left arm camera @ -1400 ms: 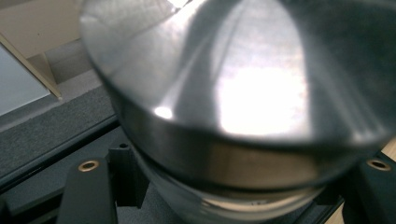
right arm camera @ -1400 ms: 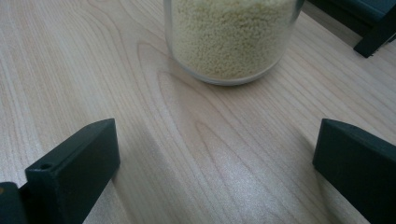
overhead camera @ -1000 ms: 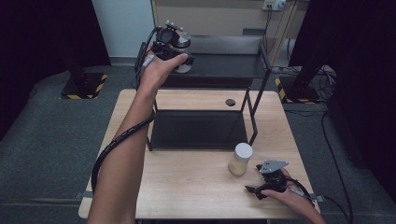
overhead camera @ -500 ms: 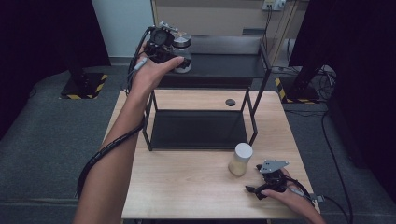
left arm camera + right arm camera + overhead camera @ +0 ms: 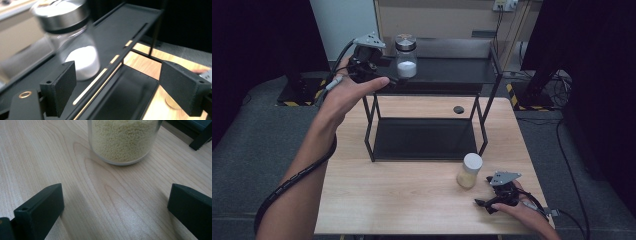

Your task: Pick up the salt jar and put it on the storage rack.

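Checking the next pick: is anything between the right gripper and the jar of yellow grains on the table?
Nothing visible. The right gripper has its jaws open, and bare table lies between them and the jar, which stands just ahead.

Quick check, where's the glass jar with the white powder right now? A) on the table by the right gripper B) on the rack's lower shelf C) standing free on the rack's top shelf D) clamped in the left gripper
C: the white-powder jar stands on the rack's top shelf, with the left gripper open beside it and clear of it.

Even overhead light, motion-blurred jar (image 5: 67, 37)
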Motion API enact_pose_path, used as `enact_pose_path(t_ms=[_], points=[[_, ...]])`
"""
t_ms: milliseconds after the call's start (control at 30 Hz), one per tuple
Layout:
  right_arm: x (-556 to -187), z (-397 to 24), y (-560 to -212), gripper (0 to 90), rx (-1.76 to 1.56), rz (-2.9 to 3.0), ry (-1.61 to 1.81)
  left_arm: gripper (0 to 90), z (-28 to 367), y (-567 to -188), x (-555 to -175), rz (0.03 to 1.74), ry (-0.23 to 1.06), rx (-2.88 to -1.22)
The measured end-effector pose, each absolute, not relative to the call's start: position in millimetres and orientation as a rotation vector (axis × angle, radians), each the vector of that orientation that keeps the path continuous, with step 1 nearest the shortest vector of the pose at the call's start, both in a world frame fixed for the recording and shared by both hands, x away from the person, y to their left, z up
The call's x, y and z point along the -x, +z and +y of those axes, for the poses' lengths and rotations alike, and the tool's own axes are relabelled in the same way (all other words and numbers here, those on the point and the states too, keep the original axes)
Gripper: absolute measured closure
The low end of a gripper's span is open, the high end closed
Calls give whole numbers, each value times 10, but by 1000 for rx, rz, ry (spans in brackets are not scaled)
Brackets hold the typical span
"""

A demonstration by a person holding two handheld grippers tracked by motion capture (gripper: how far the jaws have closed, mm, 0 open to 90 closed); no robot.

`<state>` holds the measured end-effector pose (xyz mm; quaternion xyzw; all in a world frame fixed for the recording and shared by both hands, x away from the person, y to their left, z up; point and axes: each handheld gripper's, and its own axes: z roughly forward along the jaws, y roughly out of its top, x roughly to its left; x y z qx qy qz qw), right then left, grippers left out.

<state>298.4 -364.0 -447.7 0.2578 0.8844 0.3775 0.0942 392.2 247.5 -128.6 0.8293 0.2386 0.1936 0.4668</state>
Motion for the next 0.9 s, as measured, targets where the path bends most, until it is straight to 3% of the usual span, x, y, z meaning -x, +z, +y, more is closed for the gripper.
enact_pose_path(t_ms=[100,233,533,900], points=[[-2982,-3639,-4477,14,-767,2623,1120,125,2514,-1315,-3985,520,438,-2023],[-2982,-3638,-4475,14,-768,2624,1118,39,2461,-1352,-4132,450,395,-2041],[-2982,-3638,-4475,14,-768,2624,1118,22,2228,-1432,-4308,333,348,-2078],[-2983,-3639,-4475,14,-767,2624,1118,22,2070,-1469,-4355,327,355,-2109]])
